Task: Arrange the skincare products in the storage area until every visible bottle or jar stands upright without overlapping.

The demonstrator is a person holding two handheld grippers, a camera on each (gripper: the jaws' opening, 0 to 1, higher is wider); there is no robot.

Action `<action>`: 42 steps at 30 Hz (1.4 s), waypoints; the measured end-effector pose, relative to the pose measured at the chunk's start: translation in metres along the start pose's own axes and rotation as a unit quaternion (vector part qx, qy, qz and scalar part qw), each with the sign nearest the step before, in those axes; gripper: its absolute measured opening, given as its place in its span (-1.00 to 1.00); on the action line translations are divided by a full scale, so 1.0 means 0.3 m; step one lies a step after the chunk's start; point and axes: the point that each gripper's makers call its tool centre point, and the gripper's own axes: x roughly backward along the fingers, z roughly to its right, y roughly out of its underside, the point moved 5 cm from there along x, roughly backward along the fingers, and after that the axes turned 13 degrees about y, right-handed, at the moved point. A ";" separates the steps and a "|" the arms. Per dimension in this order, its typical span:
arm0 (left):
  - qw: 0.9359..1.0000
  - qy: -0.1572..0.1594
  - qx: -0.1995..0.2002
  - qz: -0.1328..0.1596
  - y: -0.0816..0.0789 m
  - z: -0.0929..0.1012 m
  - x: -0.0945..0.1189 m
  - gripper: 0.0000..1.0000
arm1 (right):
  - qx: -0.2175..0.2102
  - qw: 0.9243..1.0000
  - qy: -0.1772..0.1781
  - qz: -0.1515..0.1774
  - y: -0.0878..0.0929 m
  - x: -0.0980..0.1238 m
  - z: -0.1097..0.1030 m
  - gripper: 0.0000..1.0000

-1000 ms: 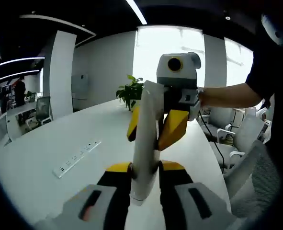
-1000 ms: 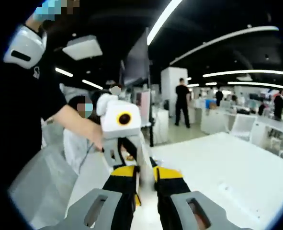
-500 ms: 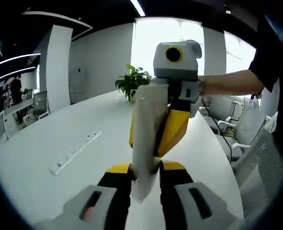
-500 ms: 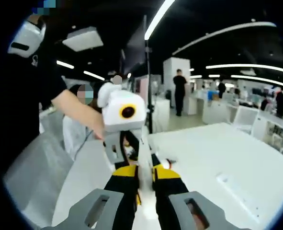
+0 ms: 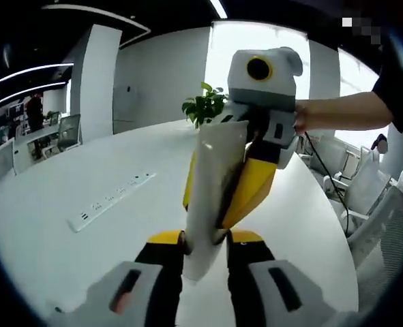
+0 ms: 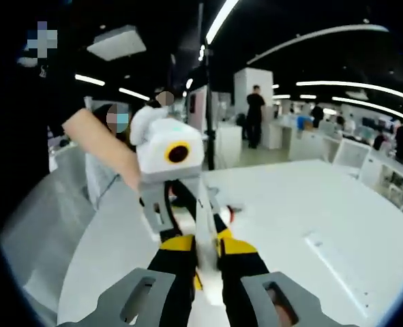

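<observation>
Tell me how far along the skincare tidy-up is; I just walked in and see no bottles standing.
Nothing looks done: the white table holds a power strip and a plant, and I can see no upright bottle or jar. In hand: a white tube held above the table by both the left gripper and the right gripper. Left: standing it upright and arranging the other products.

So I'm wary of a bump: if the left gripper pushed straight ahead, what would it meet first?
Probably the right gripper: it faces the left gripper, both clamped on one white tube.
</observation>
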 end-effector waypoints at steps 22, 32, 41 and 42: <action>0.998 0.003 0.047 0.034 0.001 -0.033 0.016 -0.26 | -0.029 1.000 -0.004 0.003 0.046 -0.035 0.054 -0.89; 0.998 -0.004 0.055 0.020 0.054 0.025 0.080 0.24 | -0.027 1.000 -0.007 0.003 0.048 -0.037 0.060 -0.89; 0.998 -0.011 0.064 0.019 0.084 0.108 0.155 0.47 | -0.027 1.000 -0.008 0.001 0.050 -0.040 0.069 -0.89; 0.998 -0.016 0.061 0.021 0.083 0.121 0.168 0.52 | -0.027 1.000 -0.008 0.001 0.051 -0.040 0.069 -0.89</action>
